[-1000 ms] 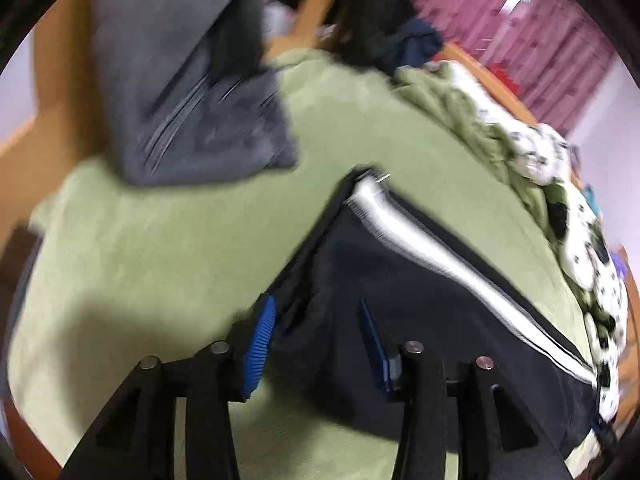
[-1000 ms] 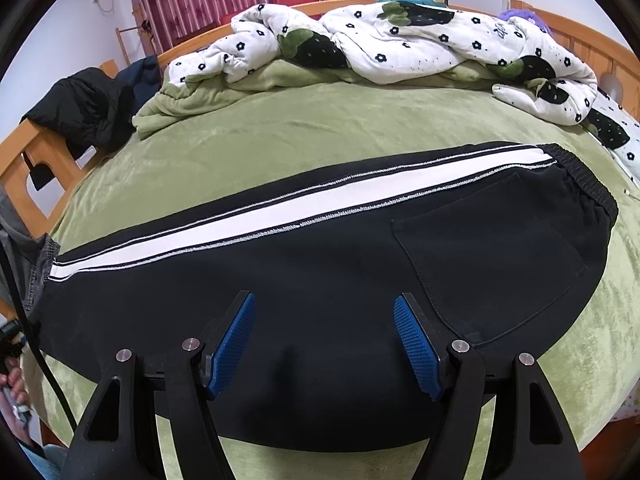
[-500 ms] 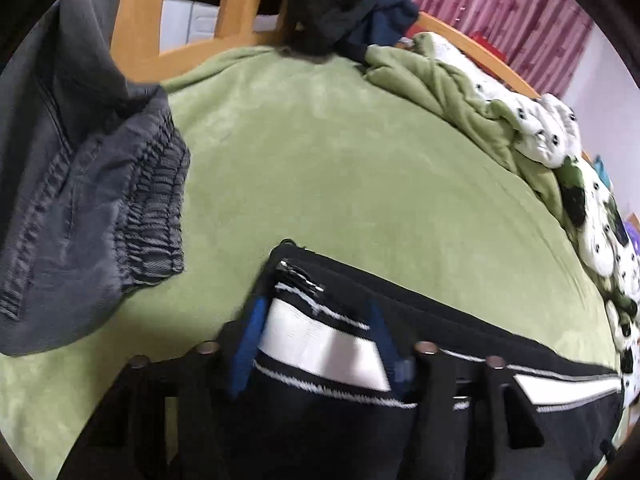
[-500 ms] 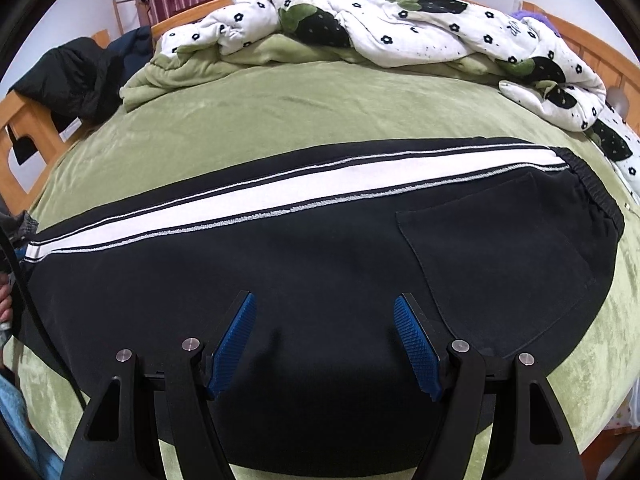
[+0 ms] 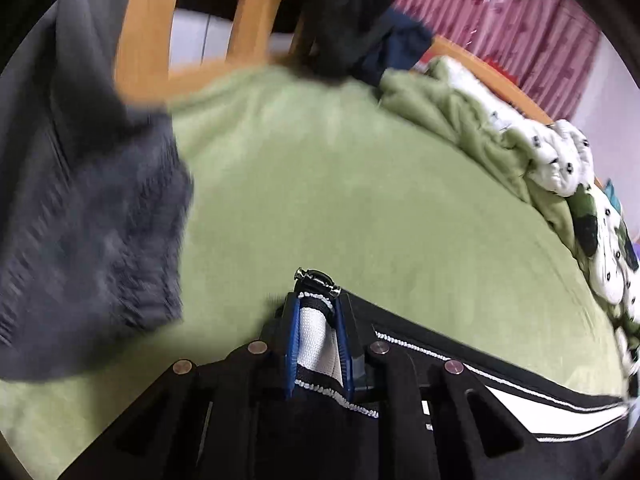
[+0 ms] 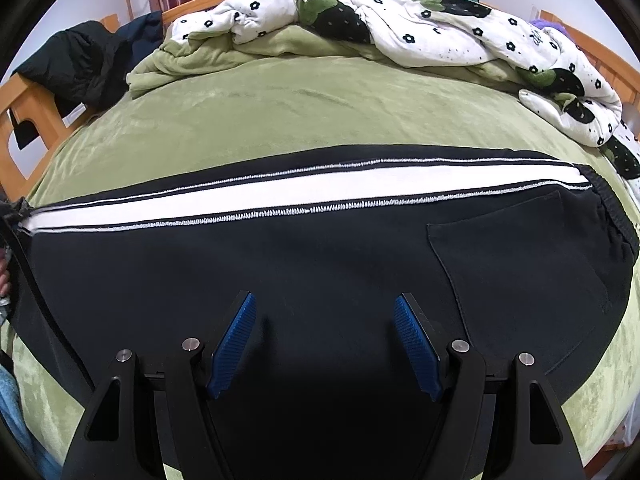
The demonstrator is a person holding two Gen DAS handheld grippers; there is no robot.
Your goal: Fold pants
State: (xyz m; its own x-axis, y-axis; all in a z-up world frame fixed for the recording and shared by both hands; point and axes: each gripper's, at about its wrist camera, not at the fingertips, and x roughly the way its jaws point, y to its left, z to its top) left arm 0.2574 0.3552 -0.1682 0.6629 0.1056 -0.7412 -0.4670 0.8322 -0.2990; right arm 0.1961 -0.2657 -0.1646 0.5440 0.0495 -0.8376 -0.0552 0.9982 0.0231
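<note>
Clamping down on the cuff end of the black track pants (image 5: 500, 392), the left gripper (image 5: 318, 344) is pinching the white side stripe (image 5: 316, 336) between its blue ribbed pads; its jaws have just been closing, and the fabric is bunching between them. A small metal toggle (image 5: 316, 278) is poking out just past the fingertips.

Over the same pants (image 6: 280, 264), the right gripper (image 6: 324, 344) is hanging with its jaws spread wide and nothing between them, above the dark cloth near the front edge of the bed. It is not gripping anything.

The pants are lying flat and lengthwise across the green plush bedspread (image 6: 300, 112), folded along the leg with the white stripe (image 6: 240, 196) running parallel to the front edge, the elastic waistband (image 6: 616, 216) towards the right side and the cuffs at the left edge. A crumpled white flowered quilt (image 6: 400, 20) is heaped along the far edge. A grey garment (image 5: 92, 216) is hanging blurred at the left of the left wrist view; whether it is touching the bedspread cannot be told.

Judging by the grip, the main risk is that the left pads are holding only the top layer at the stripe. If so, lifting the cuff towards the waistband would peel the legs apart and skew the fold. With the right gripper not yet pinning or holding anything, the whole garment could also drag across the plush surface instead of folding.
</note>
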